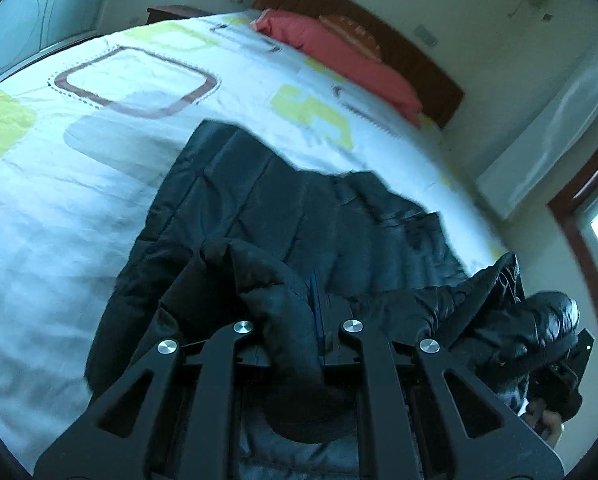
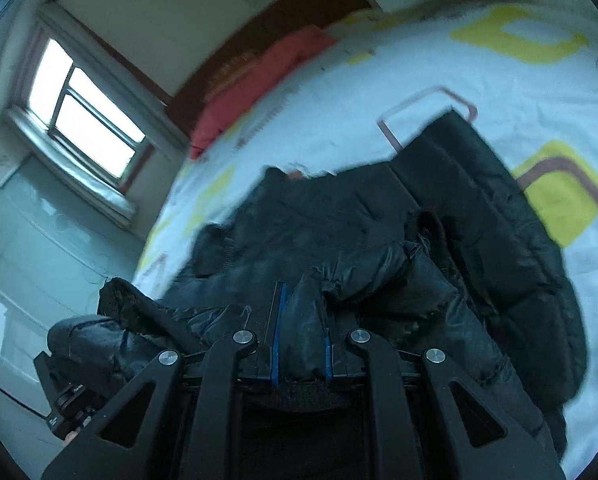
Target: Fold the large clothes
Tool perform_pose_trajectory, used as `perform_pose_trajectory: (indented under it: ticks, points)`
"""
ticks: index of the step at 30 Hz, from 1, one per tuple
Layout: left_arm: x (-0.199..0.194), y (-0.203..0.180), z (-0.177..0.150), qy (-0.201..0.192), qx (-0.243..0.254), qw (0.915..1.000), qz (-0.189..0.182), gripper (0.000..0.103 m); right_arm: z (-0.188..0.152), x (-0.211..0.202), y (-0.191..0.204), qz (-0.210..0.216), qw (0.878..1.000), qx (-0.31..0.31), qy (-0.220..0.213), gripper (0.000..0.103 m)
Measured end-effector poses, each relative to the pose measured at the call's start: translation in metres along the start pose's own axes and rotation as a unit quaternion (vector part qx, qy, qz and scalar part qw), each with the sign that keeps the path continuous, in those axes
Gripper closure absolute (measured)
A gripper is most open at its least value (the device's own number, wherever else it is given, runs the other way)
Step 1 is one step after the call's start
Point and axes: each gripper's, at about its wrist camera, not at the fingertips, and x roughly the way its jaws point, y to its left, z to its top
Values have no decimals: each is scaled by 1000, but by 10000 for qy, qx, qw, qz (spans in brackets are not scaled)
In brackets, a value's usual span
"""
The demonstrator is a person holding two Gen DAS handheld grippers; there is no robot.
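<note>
Hand-held gripper [image 2: 301,340] pads buried in jacket [image 2: 479,208]

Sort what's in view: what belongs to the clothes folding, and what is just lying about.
Part of the job:
black puffer jacket
left tool, shut on the jacket
right tool, shut on the jacket
patterned bedspread, the work surface

Lying about:
red pillow
wooden headboard
window

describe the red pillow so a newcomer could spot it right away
Start at the bed with the white sheet printed with yellow and brown squares. Follow it to the dark wooden headboard; the long coral-red fabric pillow lies along its foot. It is the only red thing, well away from the black puffer jacket.
</note>
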Motion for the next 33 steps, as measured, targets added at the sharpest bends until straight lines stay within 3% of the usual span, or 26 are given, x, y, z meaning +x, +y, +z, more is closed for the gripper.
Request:
perform_pose_trajectory:
  ticks: [7,10,12,14,16,18,21,28,33]
  points:
    - [3,5,0,24,35,9998,-172,88,3,1,-6,172,9998,8,55,83]
    - [-10,4,4,31,26,9995,-325,80,5,-15,-5,336,9994,-5,38,74]
    - [-22,7,7,71,-157,9985,-522,63,5,-27,-3,453,9989,0,-105,43]
    - [-37,11,8,-5,-369,9960,-814,37,4,-42,0,471,9985,-92,-268,33]
    - [-51,14,8,-158,-480,9955,-803,26,1,-52,3,480,9982,-256,-260,33]
    - [-64,15,9,-271,-383,9953,-844,25,-1,-57,6,370,9979,-456,-269,32]
    - [-67,14,12,-297,32,9980,-558,25,3,-53,13,-7,9958,-882,-255,32]
    - [-24,25,32,91,333,9992,-203,24,39,-9,31,-847,9799,-1807,-82,33]
    - [8,21,47,323,595,9977,-100,19,58,32,23,-1037,9774,-1807,351,32]
